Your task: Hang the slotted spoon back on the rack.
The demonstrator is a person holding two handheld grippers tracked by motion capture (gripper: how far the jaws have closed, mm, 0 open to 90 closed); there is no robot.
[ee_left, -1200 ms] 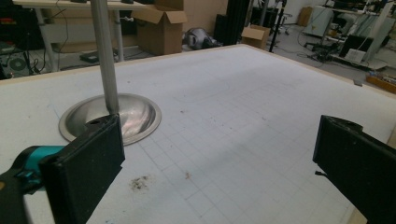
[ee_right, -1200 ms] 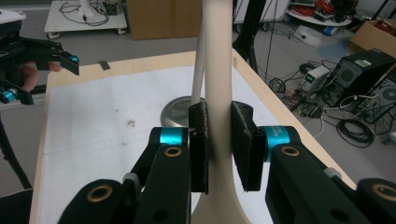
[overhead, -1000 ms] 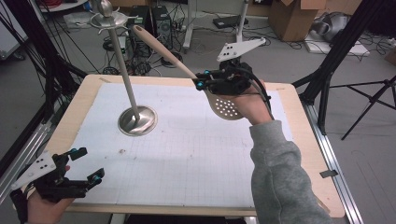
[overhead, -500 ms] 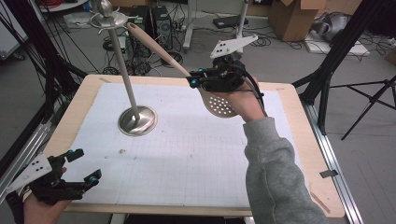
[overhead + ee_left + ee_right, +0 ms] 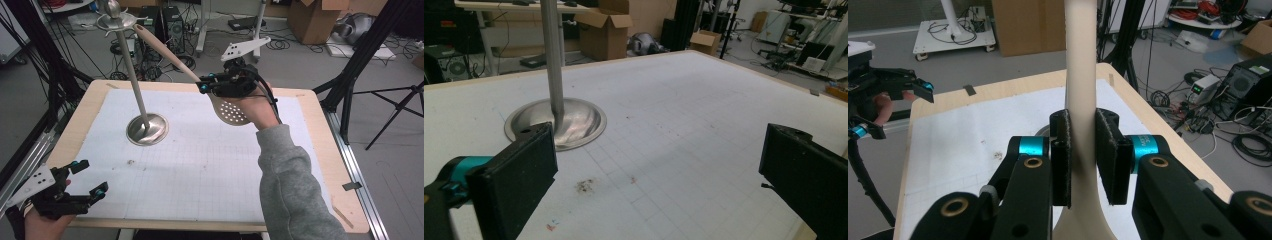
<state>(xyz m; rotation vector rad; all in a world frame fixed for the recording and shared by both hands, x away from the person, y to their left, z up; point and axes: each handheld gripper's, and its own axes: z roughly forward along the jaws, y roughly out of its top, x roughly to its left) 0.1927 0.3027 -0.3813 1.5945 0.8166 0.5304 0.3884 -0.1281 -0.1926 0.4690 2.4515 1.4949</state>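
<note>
- The right gripper (image 5: pixel 204 85) pinches the neck of a cream slotted spoon (image 5: pixel 231 111); in the right gripper view both pads (image 5: pixel 1110 150) press on the handle (image 5: pixel 1081 75).
- The spoon is held in the air above the far side of the table (image 5: pixel 320 165), its perforated bowl toward the person and its handle tip up near the hooks of the metal stand (image 5: pixel 136 85).
- The left gripper (image 5: pixel 90 180) rests at the table's near left corner, jaws spread wide with nothing between them.

Metal stand (image 5: pixel 145 112) blocks mat's far left; white mat (image 5: pixel 200 165) elsewhere open.
</note>
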